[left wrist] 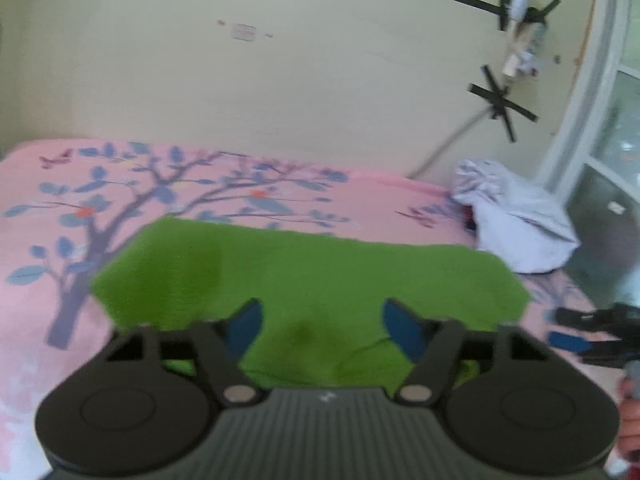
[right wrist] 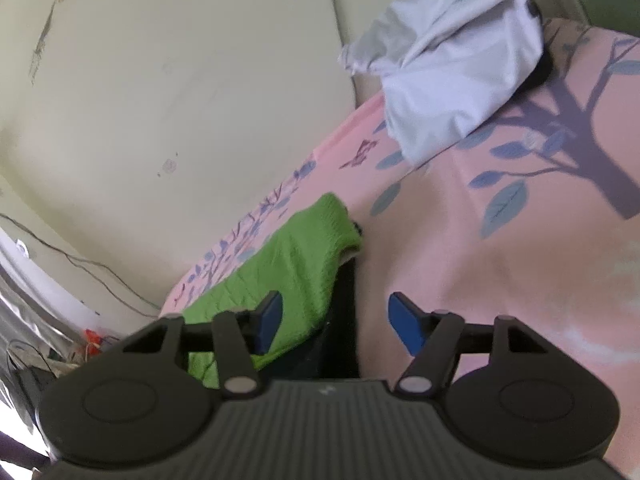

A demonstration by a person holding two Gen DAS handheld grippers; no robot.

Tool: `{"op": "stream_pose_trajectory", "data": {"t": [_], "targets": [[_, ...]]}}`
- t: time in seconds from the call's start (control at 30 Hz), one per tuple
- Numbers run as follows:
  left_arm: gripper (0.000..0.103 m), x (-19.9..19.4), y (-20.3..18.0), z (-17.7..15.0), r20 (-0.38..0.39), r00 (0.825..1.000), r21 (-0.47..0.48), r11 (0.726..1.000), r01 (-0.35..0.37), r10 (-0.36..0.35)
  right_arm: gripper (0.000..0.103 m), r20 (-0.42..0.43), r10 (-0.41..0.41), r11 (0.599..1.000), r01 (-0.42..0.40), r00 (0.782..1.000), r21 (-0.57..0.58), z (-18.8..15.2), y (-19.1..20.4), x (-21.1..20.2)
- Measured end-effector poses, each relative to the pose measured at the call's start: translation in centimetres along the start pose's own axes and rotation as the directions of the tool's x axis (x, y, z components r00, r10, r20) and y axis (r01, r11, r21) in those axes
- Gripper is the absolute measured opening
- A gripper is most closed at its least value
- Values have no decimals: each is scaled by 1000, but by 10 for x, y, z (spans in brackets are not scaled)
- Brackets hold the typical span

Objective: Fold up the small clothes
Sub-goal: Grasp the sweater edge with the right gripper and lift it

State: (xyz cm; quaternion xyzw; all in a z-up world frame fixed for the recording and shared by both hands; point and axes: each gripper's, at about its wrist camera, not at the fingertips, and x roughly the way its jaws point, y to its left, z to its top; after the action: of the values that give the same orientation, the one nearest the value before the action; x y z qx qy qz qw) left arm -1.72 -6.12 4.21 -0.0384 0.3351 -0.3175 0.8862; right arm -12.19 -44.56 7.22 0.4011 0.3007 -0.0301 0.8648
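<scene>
A green knit garment (left wrist: pixel 304 276) lies spread on the pink bedsheet (left wrist: pixel 360 204) with a tree print. My left gripper (left wrist: pixel 324 330) hovers over its near edge, blue pads wide apart, with cloth showing between and below them; no pad visibly presses on it. At the right edge, my right gripper (left wrist: pixel 592 336) sits beside the garment's corner. In the right wrist view the garment (right wrist: pixel 288 272) is at the left, draped partly over a long black shape (right wrist: pixel 342 320). The right gripper (right wrist: pixel 339 324) stands open, empty, its left pad in front of the green cloth.
A crumpled white cloth (left wrist: pixel 516 224) (right wrist: pixel 452 72) sits at the bed's far corner by the cream wall (left wrist: pixel 320 80). Black tape crosses (left wrist: pixel 500 100) hold a cable to the wall. A window frame (left wrist: pixel 592 120) stands to the right. A hand (left wrist: pixel 630 412) shows at the right edge.
</scene>
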Motion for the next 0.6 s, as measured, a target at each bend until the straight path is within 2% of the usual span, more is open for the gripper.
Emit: {"op": "stream_pose_trajectory", "data": {"t": [0.07, 0.1, 0.17, 0.37, 0.53, 0.6], "targets": [[37, 8, -4, 2, -35, 998, -6, 999, 48, -48, 56, -23, -3, 1000, 3, 1000, -4, 1, 0, 9], [35, 12, -6, 3, -46, 997, -9, 998, 58, -58, 51, -41, -1, 1000, 1, 999, 4, 1, 0, 15], [23, 20, -8, 3, -63, 996, -7, 998, 60, -60, 48, -77, 5, 1000, -4, 997, 18, 1, -2, 26], [19, 50, 0, -3, -143, 987, -53, 997, 62, -69, 43, -89, 44, 998, -40, 995, 53, 2, -2, 47], [18, 54, 4, -6, -140, 988, -56, 997, 60, -68, 35, -117, 69, 995, -59, 991, 83, 5, 5, 55], [18, 54, 5, -6, -142, 987, -57, 996, 65, -73, 32, -110, 115, 992, -107, 987, 73, 6, 18, 49]]}}
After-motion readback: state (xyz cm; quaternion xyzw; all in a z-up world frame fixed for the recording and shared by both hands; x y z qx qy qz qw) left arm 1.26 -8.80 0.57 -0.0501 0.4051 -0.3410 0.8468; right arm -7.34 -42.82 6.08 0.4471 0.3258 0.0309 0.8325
